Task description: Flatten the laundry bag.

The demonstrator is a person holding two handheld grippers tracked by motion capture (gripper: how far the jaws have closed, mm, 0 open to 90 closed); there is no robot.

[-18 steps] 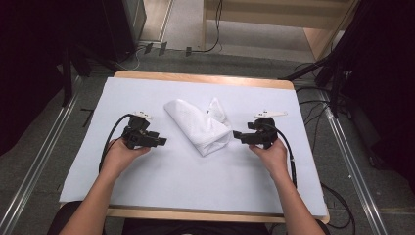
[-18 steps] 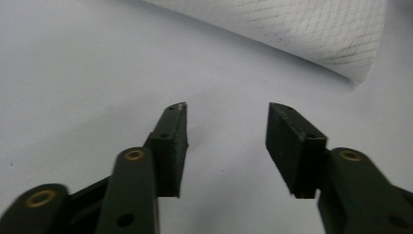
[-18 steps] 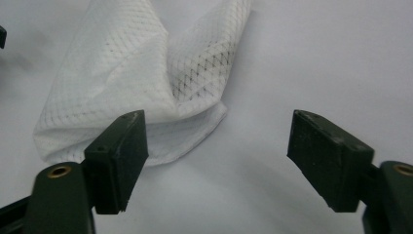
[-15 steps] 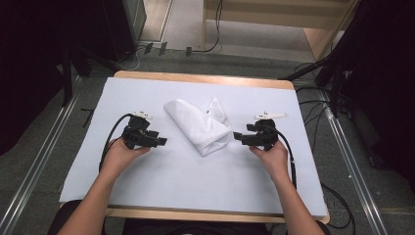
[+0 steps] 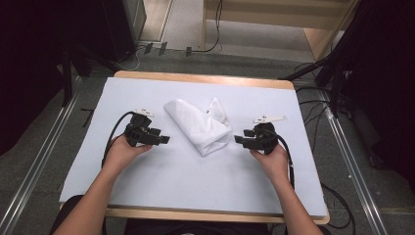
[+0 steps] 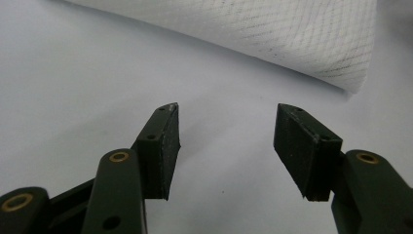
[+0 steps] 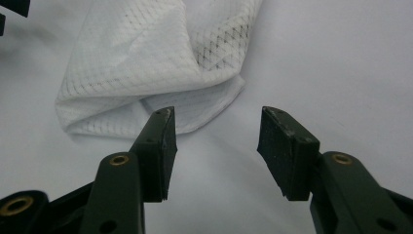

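A folded white mesh cloth lies in the middle of the white table cover. My left gripper rests on the cover just left of the cloth, jaws open and pointing at it, apart from it. In the left gripper view the cloth lies beyond the open left gripper, nothing between the pads. My right gripper sits right of the cloth, open, close to its near corner. In the right gripper view the cloth ends just past the right gripper.
The wooden table edge runs along the far side. Cables trail off the right side onto the floor. Dark equipment stands beyond the table at left. Bare cover stretches between the hands and the near edge.
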